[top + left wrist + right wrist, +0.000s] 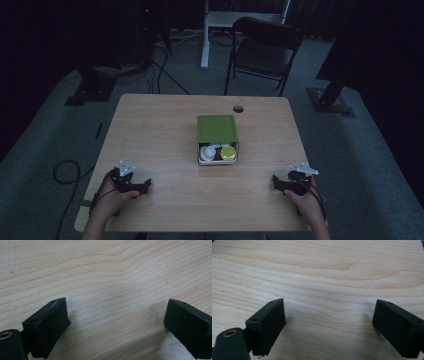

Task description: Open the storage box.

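Both my grippers, left gripper [146, 185] and right gripper [276, 181], rest w/ jaws spread, empty, at the desk's [150, 135] near corners; green rectangular box [216, 131] lies mid-desk between them, open end toward me, slightly nearer right.

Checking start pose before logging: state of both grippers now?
Left gripper: jaws open, nothing between them, over bare wooden table.
Right gripper: jaws open, holding nothing, over the table.

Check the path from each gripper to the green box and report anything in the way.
Nothing visible blocks either path. The left gripper and right gripper rest open near the table's front edge, with bare wood between each and the green box at the centre.
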The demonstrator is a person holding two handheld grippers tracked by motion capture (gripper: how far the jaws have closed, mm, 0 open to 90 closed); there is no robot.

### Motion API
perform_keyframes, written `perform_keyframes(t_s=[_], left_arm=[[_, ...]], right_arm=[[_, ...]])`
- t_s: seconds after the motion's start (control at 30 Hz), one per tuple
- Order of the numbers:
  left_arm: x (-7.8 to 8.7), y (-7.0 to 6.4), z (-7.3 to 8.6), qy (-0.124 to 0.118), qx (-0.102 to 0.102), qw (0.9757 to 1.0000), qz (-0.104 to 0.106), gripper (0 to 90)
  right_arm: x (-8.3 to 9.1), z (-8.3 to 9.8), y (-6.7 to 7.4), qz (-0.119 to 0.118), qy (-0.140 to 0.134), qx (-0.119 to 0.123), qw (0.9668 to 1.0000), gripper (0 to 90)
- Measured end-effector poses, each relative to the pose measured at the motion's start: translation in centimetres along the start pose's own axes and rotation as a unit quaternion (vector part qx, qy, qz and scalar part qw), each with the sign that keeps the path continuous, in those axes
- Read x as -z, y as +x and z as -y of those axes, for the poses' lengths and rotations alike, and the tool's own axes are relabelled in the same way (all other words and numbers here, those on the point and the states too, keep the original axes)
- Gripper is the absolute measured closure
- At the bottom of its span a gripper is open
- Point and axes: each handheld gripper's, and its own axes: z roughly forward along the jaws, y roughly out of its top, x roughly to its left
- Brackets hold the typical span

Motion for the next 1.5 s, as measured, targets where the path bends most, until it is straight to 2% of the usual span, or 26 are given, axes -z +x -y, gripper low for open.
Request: perform_keyframes(t_s=[0.27,0.6,0.7,0.73,0.8,1.0,1.07,1.13,1.17,1.3,1.37,1.43,1.5], left_arm=[[0.0,0.0,0.0,0.0,0.0,1.0,0.0,5.8],[0.0,0.0,0.0,0.0,0.0,1.0,0.0,5.8],[0.0,0.0,0.0,0.0,0.0,1.0,0.0,5.8],[0.0,0.0,0.0,0.0,0.0,1.0,0.0,5.8],[0.0,0.0,0.0,0.0,0.0,1.0,0.0,5.8],[0.0,0.0,0.0,0.0,0.0,1.0,0.0,5.8],[0.0,0.0,0.0,0.0,0.0,1.0,0.0,5.8],[0.0,0.0,0.0,0.0,0.0,1.0,0.0,5.8],[0.0,0.0,0.0,0.0,0.0,1.0,0.0,5.8],[0.0,0.0,0.0,0.0,0.0,1.0,0.0,5.8],[0.0,0.0,0.0,0.0,0.0,1.0,0.0,5.8],[0.0,0.0,0.0,0.0,0.0,1.0,0.0,5.8],[0.0,0.0,0.0,0.001,-0.001,1.0,0.0,5.8]], right_arm=[[-0.2,-0.2,1.7,-0.021,-0.001,0.025,0.9995,10.7],[-0.2,-0.7,4.2,-0.024,-0.006,0.084,0.9961,10.8],[-0.1,-1.0,4.8,-0.048,-0.018,0.076,0.9958,11.0],[-0.1,-1.0,4.8,-0.048,-0.018,0.076,0.9958,11.0],[-0.1,-1.3,5.6,-0.048,-0.025,0.098,0.9936,11.2],[-0.2,-1.6,7.1,-0.058,-0.03,0.125,0.99,11.2],[-0.4,-1.7,7.9,-0.058,-0.031,0.145,0.9872,11.3],[-0.4,-1.7,8.1,-0.056,-0.032,0.154,0.986,11.3],[-0.5,-1.8,8.6,-0.055,-0.035,0.166,0.984,11.5],[-0.5,-2.1,9.5,-0.055,-0.043,0.184,0.9805,13.3],[-0.5,-2.1,9.6,-0.055,-0.043,0.187,0.9799,13.3],[-0.5,-2.4,10.5,-0.048,-0.052,0.21,0.9751,13.4],[-0.5,-2.5,10.8,-0.05,-0.053,0.215,0.9739,13.3]])
